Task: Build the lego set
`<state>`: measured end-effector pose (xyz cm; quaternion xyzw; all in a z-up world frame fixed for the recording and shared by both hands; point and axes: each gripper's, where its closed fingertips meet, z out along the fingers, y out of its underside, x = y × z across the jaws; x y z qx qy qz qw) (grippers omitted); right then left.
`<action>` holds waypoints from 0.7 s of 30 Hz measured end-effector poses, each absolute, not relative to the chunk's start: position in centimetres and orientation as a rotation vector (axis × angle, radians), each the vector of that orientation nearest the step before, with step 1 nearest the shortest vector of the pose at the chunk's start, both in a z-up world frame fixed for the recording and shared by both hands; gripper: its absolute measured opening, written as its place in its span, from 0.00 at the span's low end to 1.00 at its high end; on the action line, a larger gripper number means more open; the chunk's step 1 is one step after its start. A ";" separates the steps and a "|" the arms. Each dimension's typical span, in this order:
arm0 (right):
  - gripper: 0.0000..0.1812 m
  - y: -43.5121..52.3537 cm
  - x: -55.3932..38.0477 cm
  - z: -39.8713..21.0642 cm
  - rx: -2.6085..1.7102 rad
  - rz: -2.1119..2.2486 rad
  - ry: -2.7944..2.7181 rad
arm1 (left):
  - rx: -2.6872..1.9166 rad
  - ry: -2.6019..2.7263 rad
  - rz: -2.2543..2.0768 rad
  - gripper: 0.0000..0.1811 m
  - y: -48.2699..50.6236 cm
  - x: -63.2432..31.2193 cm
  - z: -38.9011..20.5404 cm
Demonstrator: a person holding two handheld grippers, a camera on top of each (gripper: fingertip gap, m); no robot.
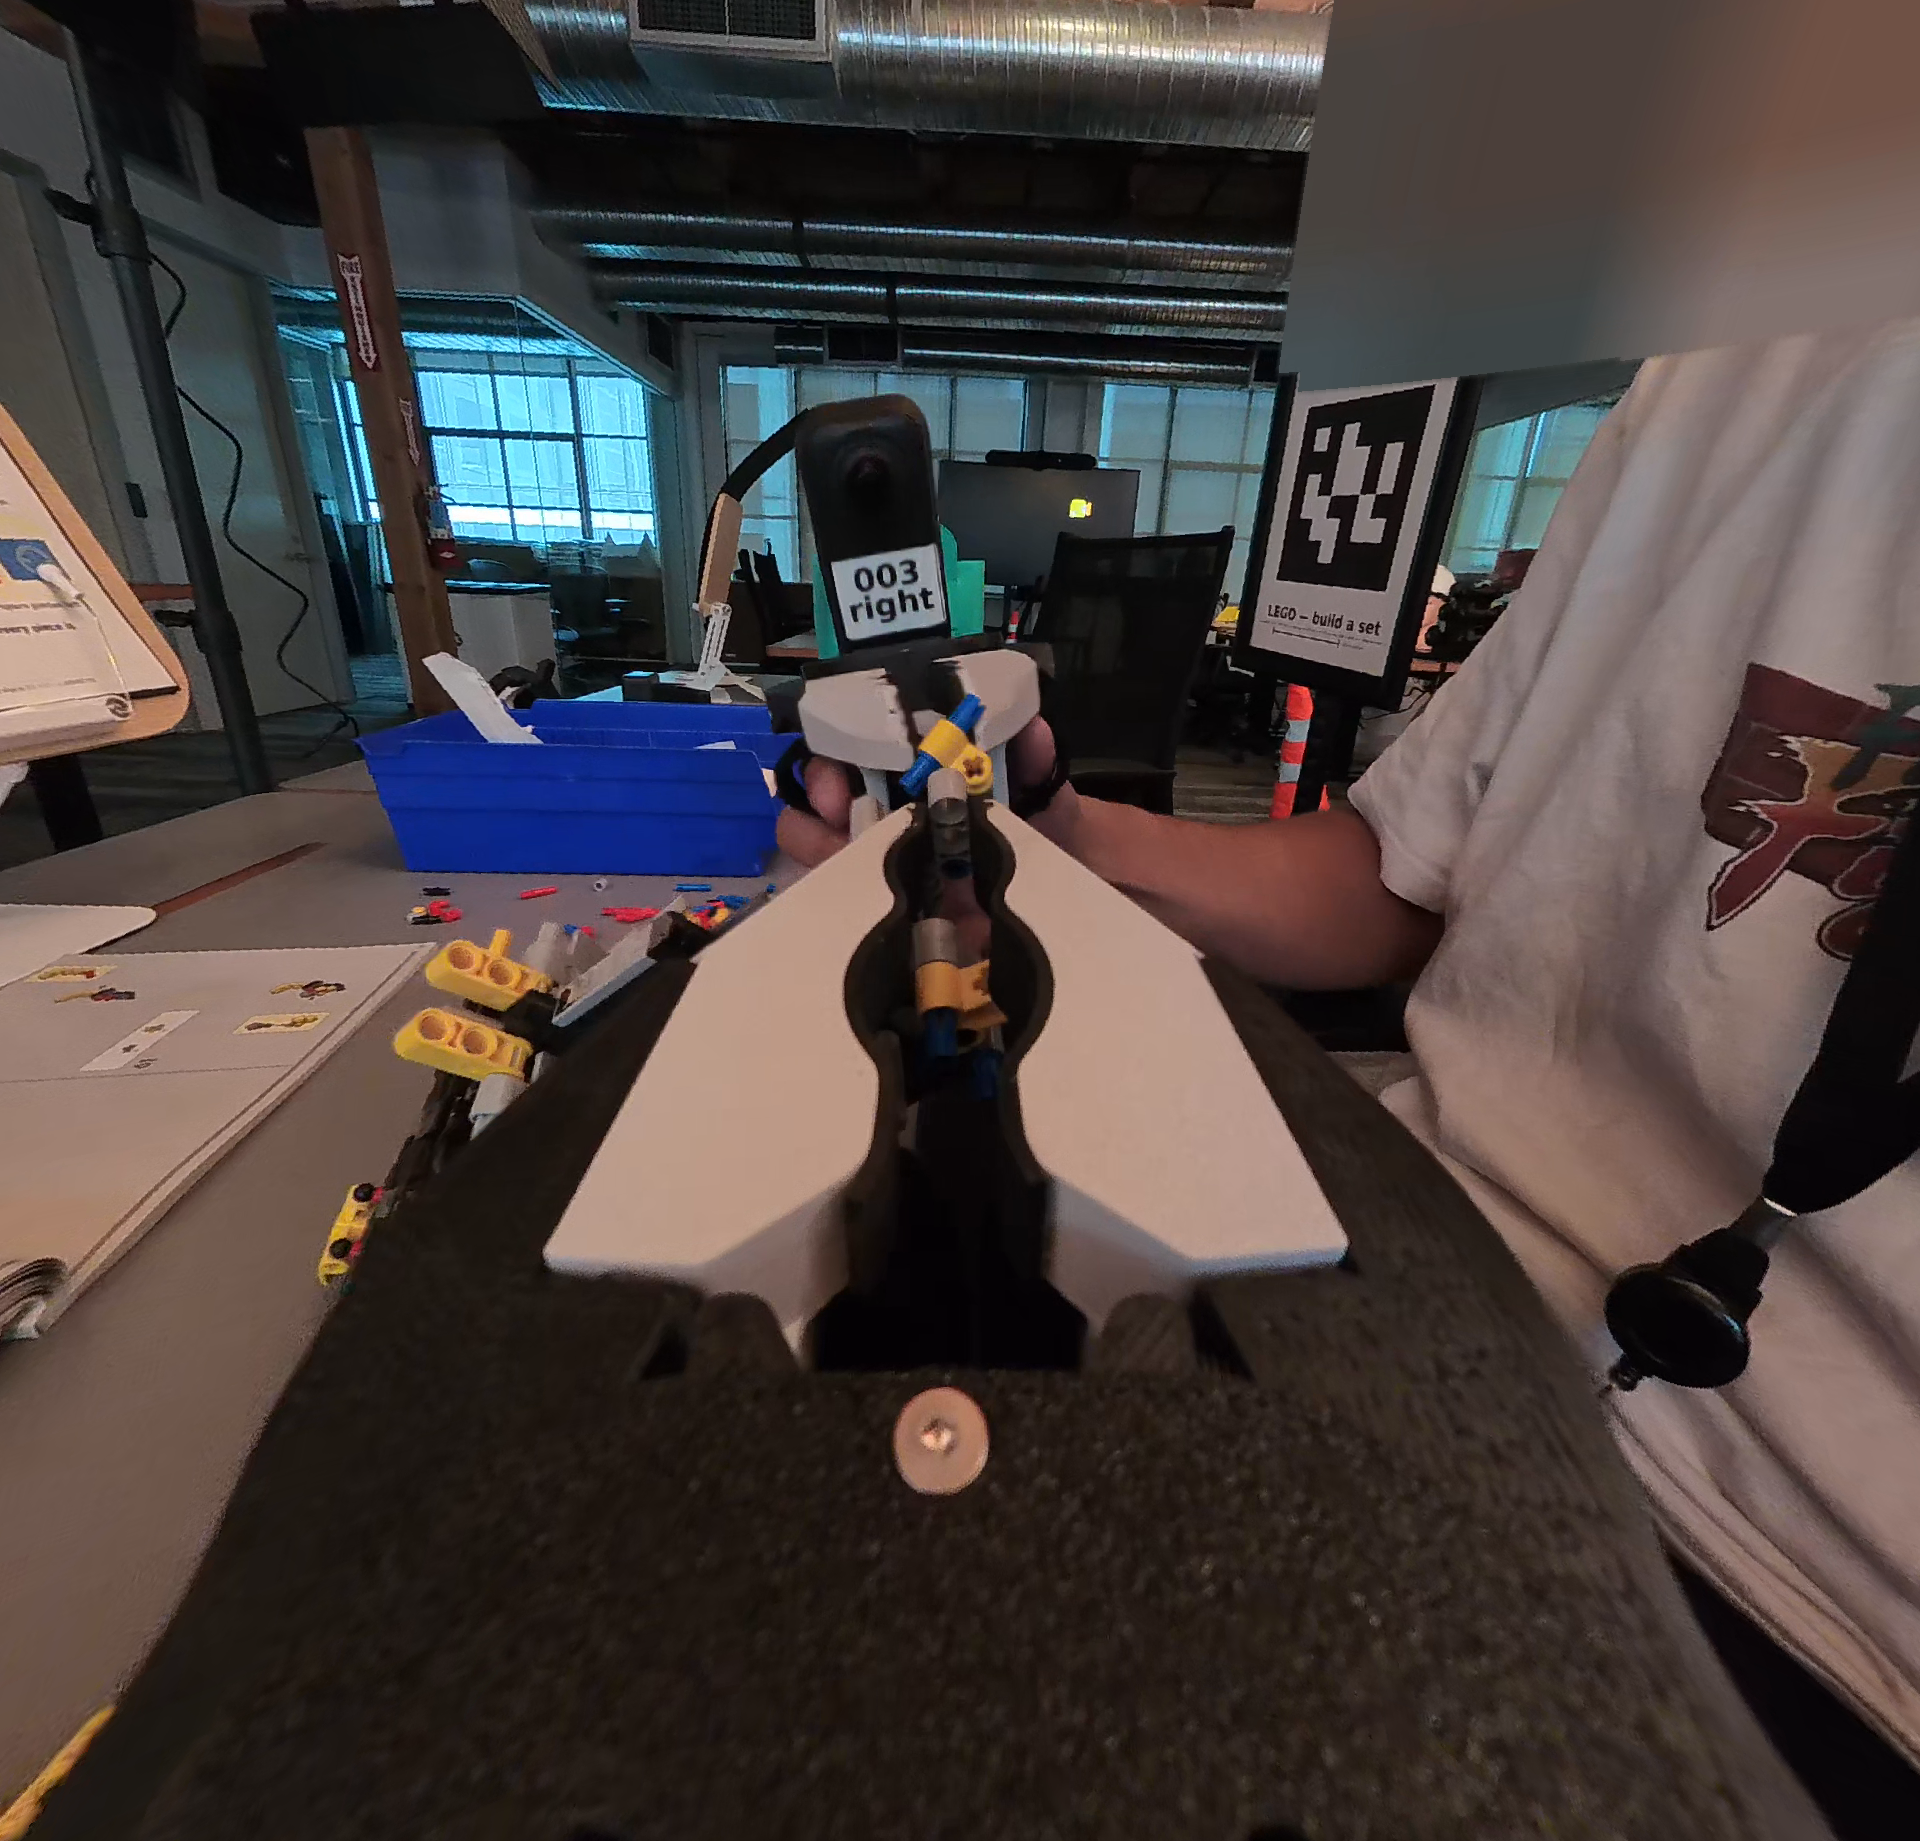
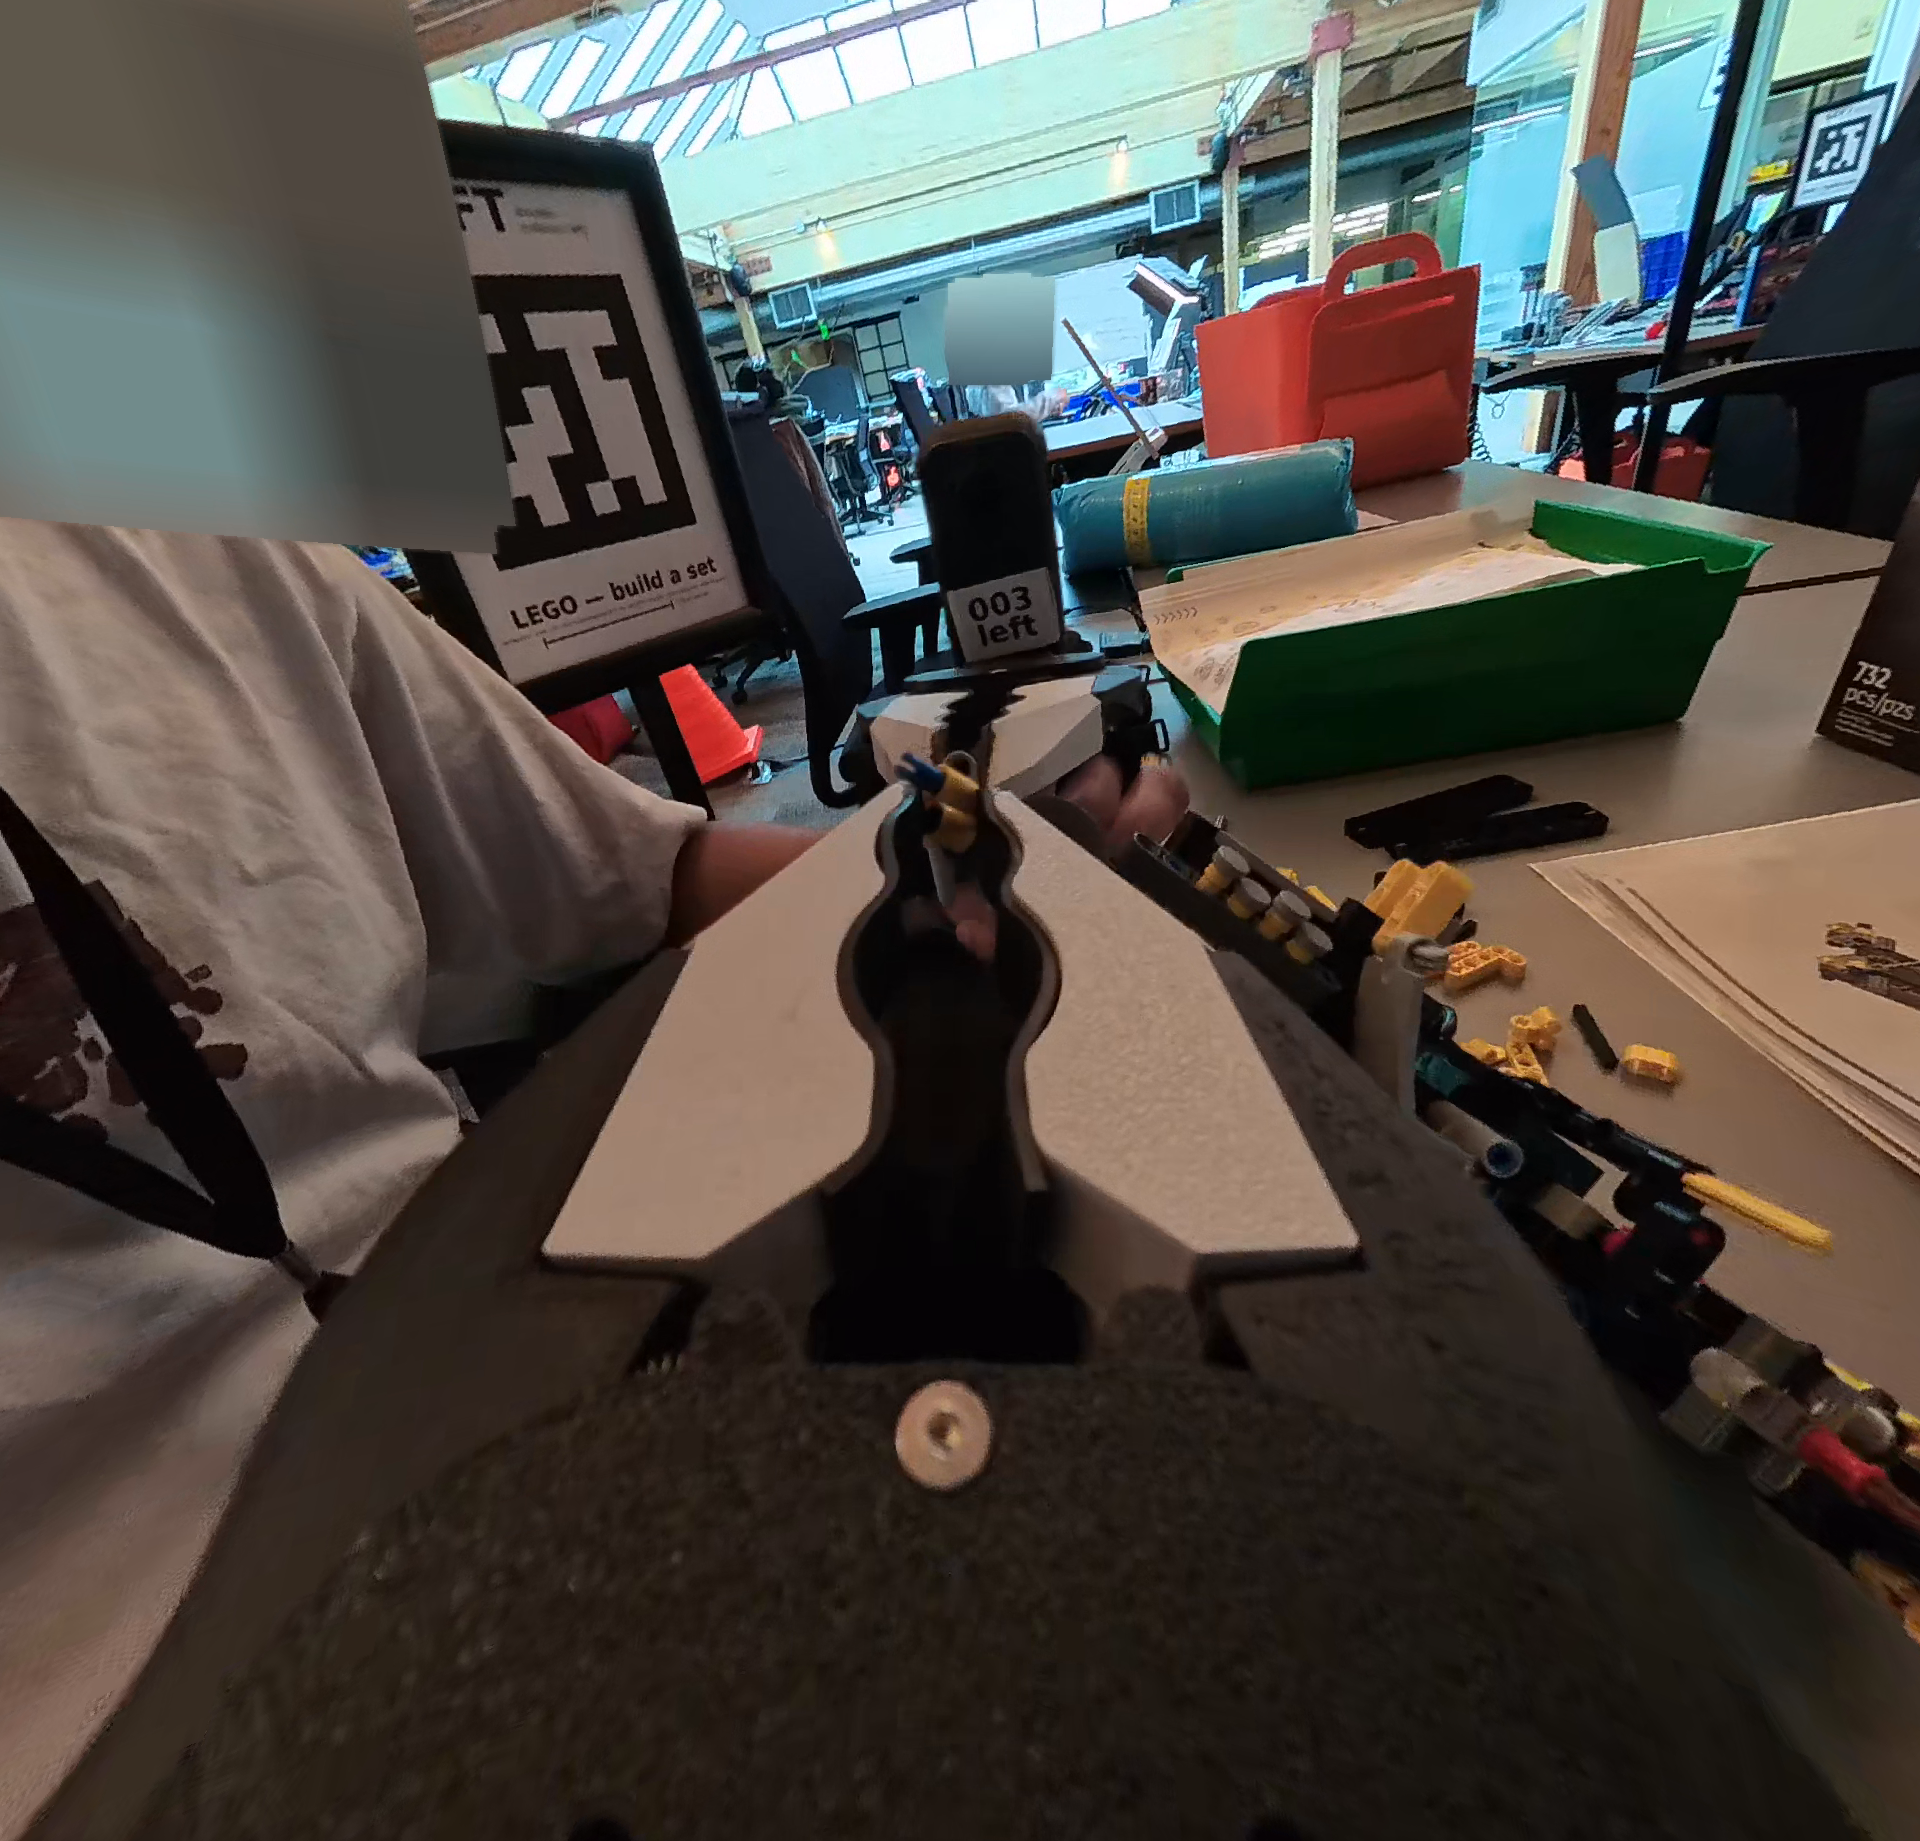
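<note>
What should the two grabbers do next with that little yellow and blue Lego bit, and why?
Probably push gently together along the axle. The left gripper and right gripper meet tip to tip, both shut on the small Lego assembly, held above the table; its pieces look lined up, maybe not fully seated.

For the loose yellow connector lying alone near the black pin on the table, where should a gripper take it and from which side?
Grip the yellow connector across its short width, coming straight down from above. It lies flat on the table with bare surface round it, and the black pin sits apart on one side, so its long sides look free. Judged from the right wrist view only.
</note>
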<state>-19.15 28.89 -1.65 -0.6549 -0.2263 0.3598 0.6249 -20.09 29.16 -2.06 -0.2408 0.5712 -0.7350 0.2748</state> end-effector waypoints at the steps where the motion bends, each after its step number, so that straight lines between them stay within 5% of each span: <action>1: 0.05 28.9 -19.2 -1.6 -1.503 0.819 -0.536 | -0.650 1.537 -1.985 0.05 29.2 -20.1 -2.0; 21: 0.05 29.4 -20.6 -1.1 -1.492 1.241 -0.547 | -0.642 1.546 -2.036 0.04 29.3 -20.4 -2.0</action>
